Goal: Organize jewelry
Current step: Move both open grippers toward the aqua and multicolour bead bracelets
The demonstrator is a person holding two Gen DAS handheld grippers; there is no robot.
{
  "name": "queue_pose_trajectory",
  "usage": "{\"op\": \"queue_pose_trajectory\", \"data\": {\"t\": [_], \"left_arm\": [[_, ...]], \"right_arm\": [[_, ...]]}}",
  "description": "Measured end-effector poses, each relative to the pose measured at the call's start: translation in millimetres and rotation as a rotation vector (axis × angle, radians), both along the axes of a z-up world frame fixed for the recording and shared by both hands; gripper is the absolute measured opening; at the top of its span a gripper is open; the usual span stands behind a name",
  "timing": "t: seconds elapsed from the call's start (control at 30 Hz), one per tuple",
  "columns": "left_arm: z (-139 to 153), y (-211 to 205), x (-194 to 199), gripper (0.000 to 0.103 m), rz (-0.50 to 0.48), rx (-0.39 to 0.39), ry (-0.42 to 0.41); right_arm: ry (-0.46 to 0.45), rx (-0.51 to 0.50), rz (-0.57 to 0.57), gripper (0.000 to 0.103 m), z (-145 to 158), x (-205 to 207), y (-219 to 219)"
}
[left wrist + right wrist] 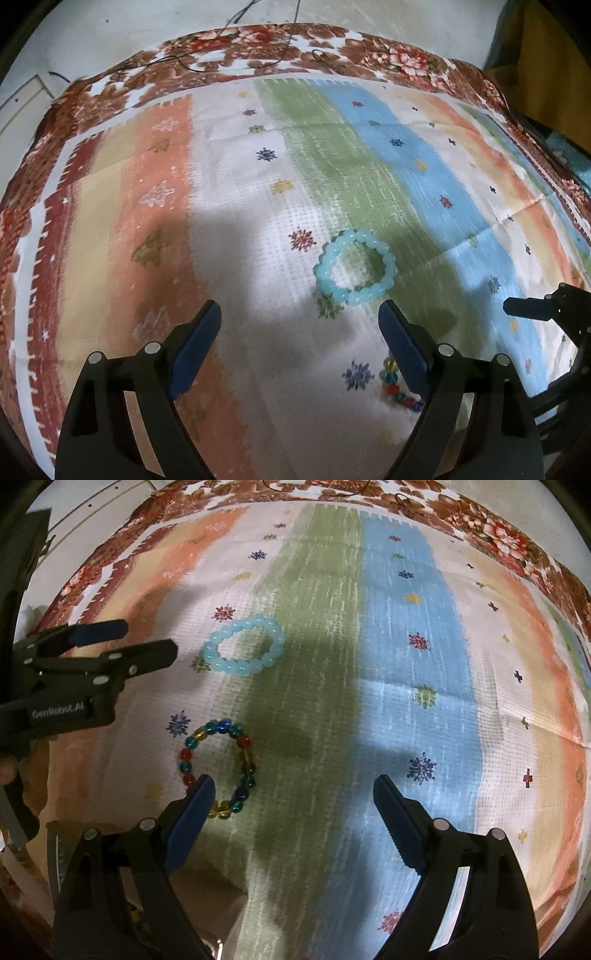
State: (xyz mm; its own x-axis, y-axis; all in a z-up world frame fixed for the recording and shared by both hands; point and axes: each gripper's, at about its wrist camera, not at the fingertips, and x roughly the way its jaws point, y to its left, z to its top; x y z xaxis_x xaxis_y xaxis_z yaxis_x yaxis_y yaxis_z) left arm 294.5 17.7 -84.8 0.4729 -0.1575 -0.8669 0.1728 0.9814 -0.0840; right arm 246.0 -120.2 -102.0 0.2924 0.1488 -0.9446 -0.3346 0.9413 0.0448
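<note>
A pale blue bead bracelet (356,266) lies flat on the striped cloth (258,229), just beyond my left gripper's right fingertip; it also shows in the right wrist view (244,644). A multicoloured bead bracelet (218,766) lies nearer, partly hidden behind my right gripper's left finger; part of it shows in the left wrist view (397,387) beside the right finger. My left gripper (299,317) is open and empty above the cloth; it also shows in the right wrist view (147,638). My right gripper (293,794) is open and empty; its tip shows at the left wrist view's right edge (532,308).
The striped, snowflake-printed cloth (406,664) lies on a brown floral sheet (258,48). Thin black wires (236,37) trail over the far edge. A wall stands behind, and a wooden piece (546,44) stands at the far right.
</note>
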Motion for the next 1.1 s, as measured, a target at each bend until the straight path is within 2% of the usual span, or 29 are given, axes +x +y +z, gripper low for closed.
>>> {"op": "queue_pose_trajectory", "data": {"t": [0.4, 0.7, 0.77, 0.83, 0.9, 1.1], "left_arm": [[-23, -13, 30, 0.086, -0.042, 0.005, 0.043], [-39, -12, 36, 0.085, -0.05, 0.002, 0.061], [-40, -10, 36, 0.083, -0.048, 0.001, 0.059], [-42, -10, 36, 0.072, -0.039, 0.022, 0.059], [-43, -9, 36, 0.066, -0.043, 0.049, 0.054], [-44, -8, 35, 0.061, -0.053, 0.073, 0.047]], "right_arm": [[0.024, -0.054, 0.001, 0.086, -19, 9, 2], [0.032, -0.046, -0.002, 0.086, -25, 10, 6], [0.035, -0.06, 0.007, 0.086, -27, 10, 8], [0.038, -0.065, 0.011, 0.086, -29, 10, 9], [0.04, -0.063, 0.01, 0.086, -29, 10, 9], [0.042, -0.06, 0.009, 0.085, -31, 9, 8]]}}
